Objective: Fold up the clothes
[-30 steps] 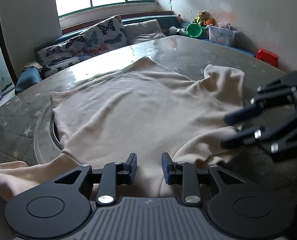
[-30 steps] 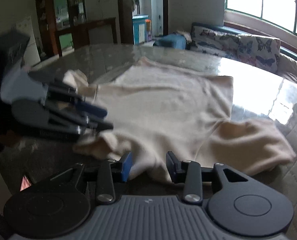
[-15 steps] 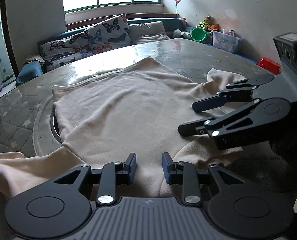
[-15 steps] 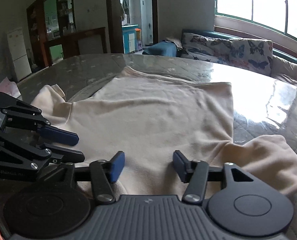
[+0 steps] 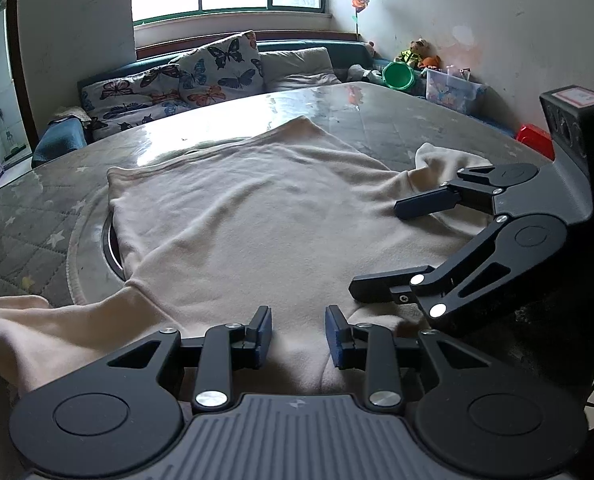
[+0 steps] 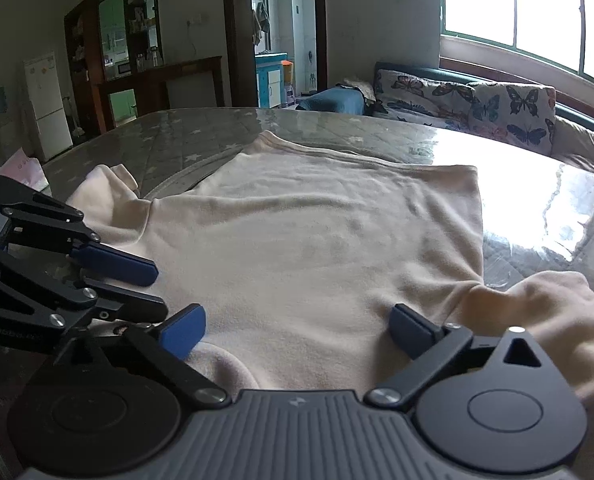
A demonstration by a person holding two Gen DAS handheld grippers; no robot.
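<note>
A cream sweatshirt [image 5: 265, 216] is spread flat, front down or up cannot be told, across the middle of a round table [image 5: 397, 120] covered with a quilted star-patterned cloth under glossy film. Its body is mostly smooth, with shallow wrinkles. One sleeve is bunched toward the table's near edge in the left wrist view, and the other sleeve is crumpled near the edge on the opposite side.

The left gripper [image 5: 298, 334] is seen with its jaws parted a moderate way, nothing gripped between them, poised over the garment's near hem. The right gripper [image 6: 297, 326] is spread much wider, its blue pads [image 6: 183, 330] set just above the fabric; contact cannot be told. Nothing is held by either one.
</note>
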